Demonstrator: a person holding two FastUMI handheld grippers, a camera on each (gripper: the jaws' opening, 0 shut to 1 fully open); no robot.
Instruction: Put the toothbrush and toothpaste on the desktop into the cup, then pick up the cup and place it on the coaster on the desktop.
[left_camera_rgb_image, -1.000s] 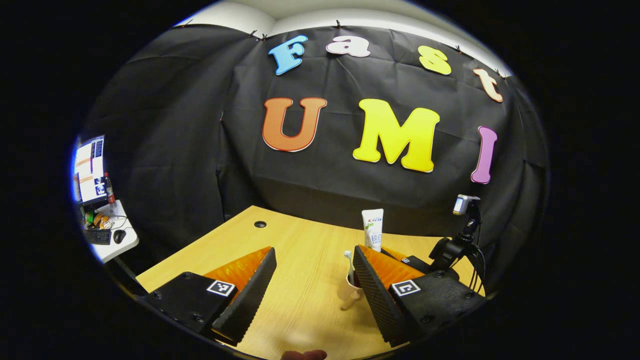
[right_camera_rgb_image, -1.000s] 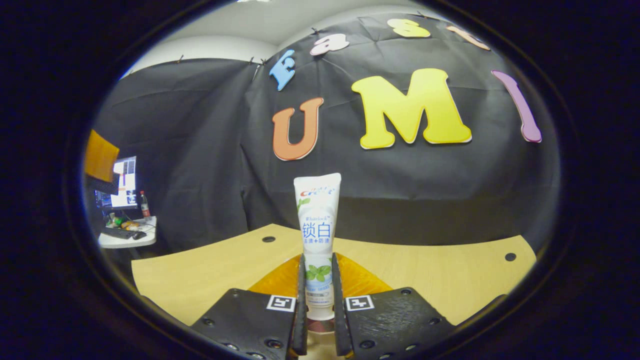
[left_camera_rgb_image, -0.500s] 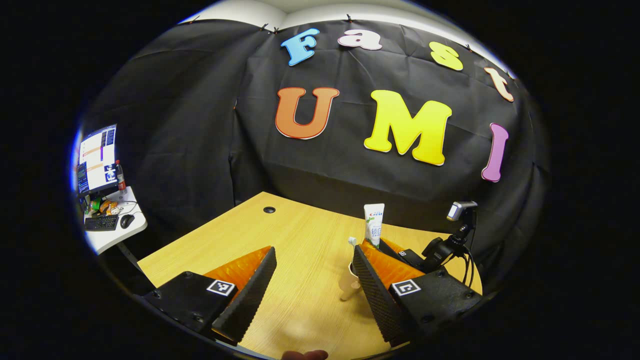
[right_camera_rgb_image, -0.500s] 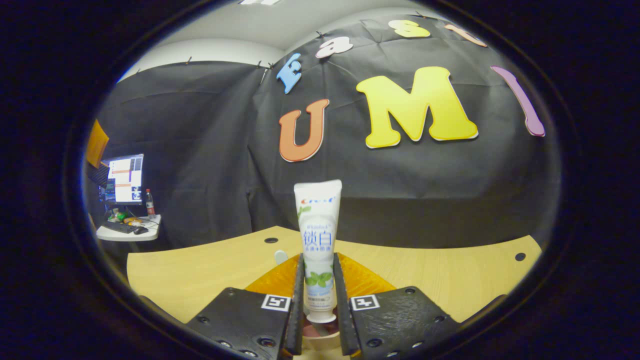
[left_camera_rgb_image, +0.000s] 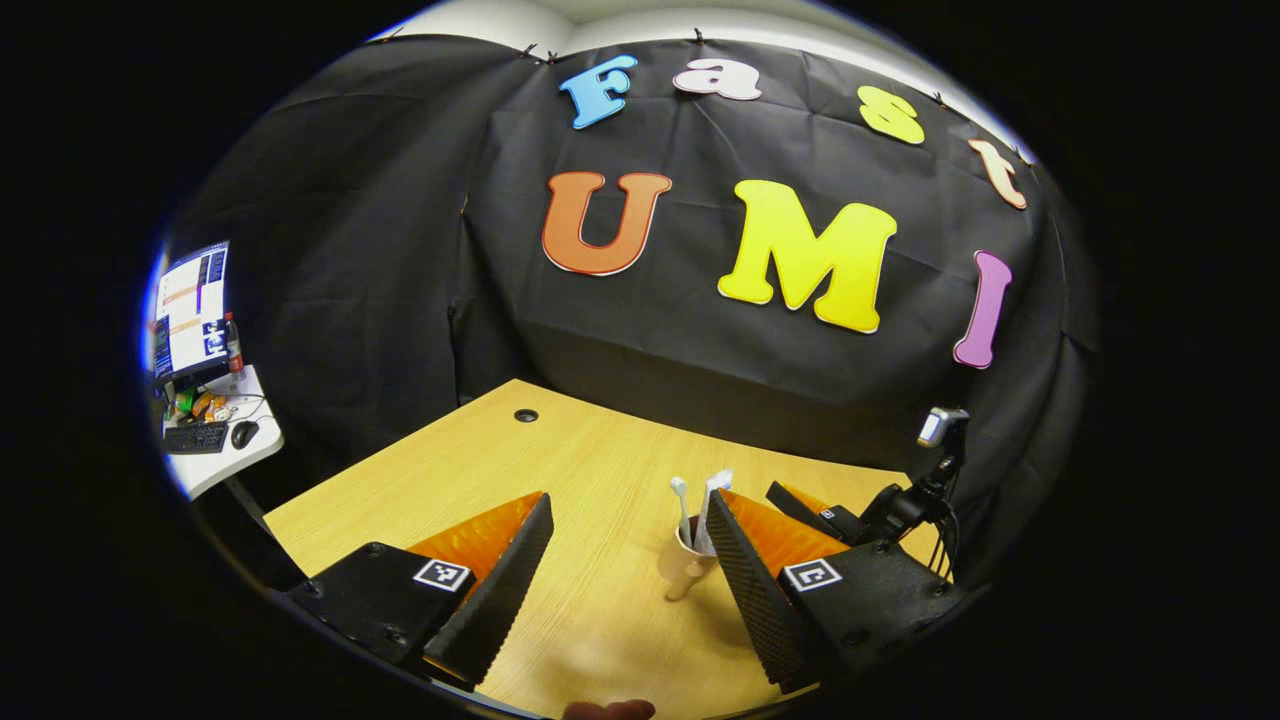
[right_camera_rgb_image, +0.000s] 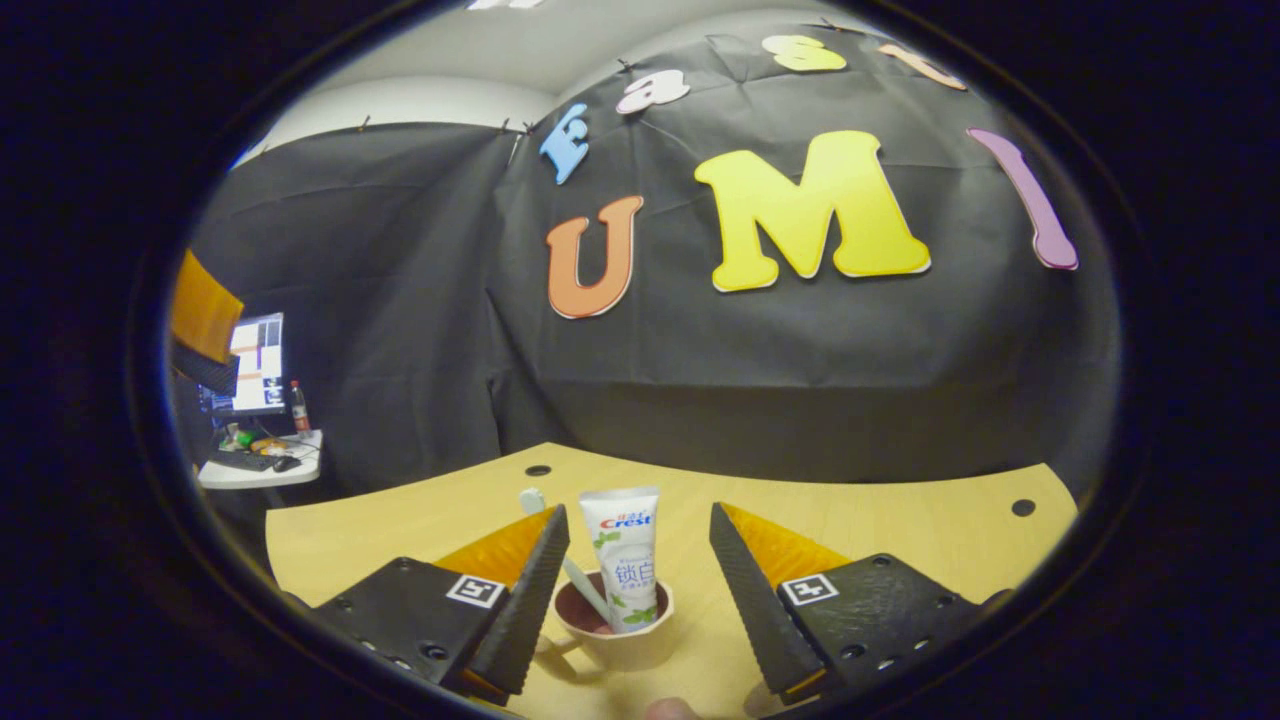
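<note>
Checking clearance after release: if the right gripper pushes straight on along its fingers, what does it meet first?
Likely the toothpaste tube, standing in the cup between the open right gripper fingers, beside the toothbrush. The cup rim is equally near; depth is unclear.

wood-grain desktop (right_camera_rgb_image: 900, 540), matt; glossy plastic toothpaste (right_camera_rgb_image: 625, 570); smooth cup (right_camera_rgb_image: 620, 645).

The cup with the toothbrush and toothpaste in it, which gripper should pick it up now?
Probably the right gripper: it is open, with the cup directly between its fingers. The left gripper is also open, but the cup sits off to its side.
</note>
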